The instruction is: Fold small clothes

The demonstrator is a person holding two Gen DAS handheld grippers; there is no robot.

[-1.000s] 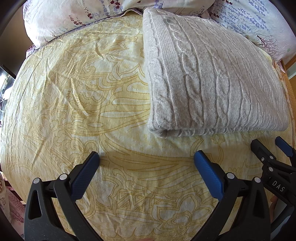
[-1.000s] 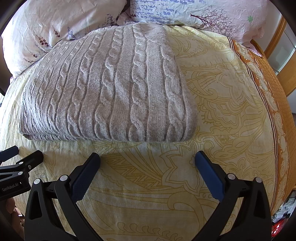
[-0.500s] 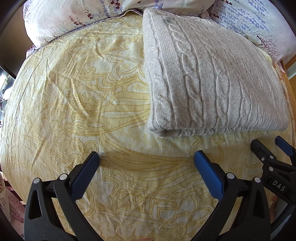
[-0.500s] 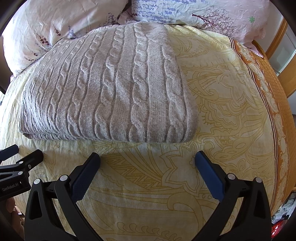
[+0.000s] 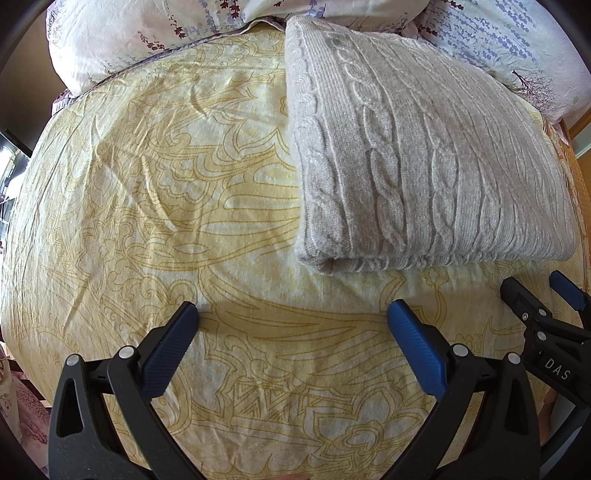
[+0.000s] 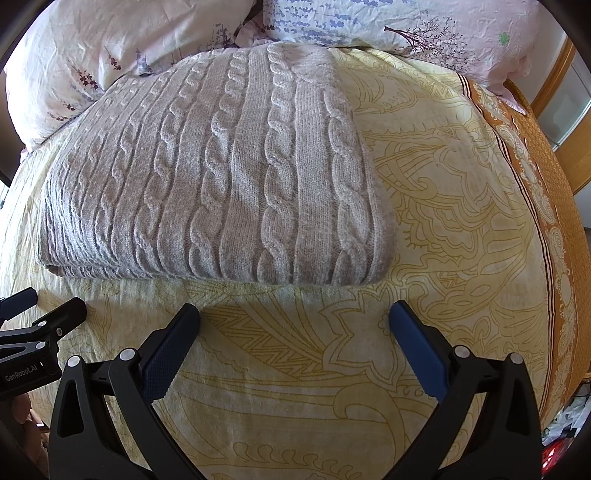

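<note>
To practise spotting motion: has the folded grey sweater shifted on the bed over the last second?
No. The sweater keeps its place against the pillows and the yellow bedspread pattern in both views.

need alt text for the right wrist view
A folded grey cable-knit sweater lies on a yellow patterned bedspread, with floral pillows behind it. The open right gripper hovers empty in front of its near edge; the left gripper shows at lower left.

A home bedroom: bed under a yellow paisley-patterned cotton sheet [image 5: 184, 192], 2 crinkled floral-print pillows [image 6: 424, 33] at its head, wooden bed frame [image 6: 554, 77] alongside.
</note>
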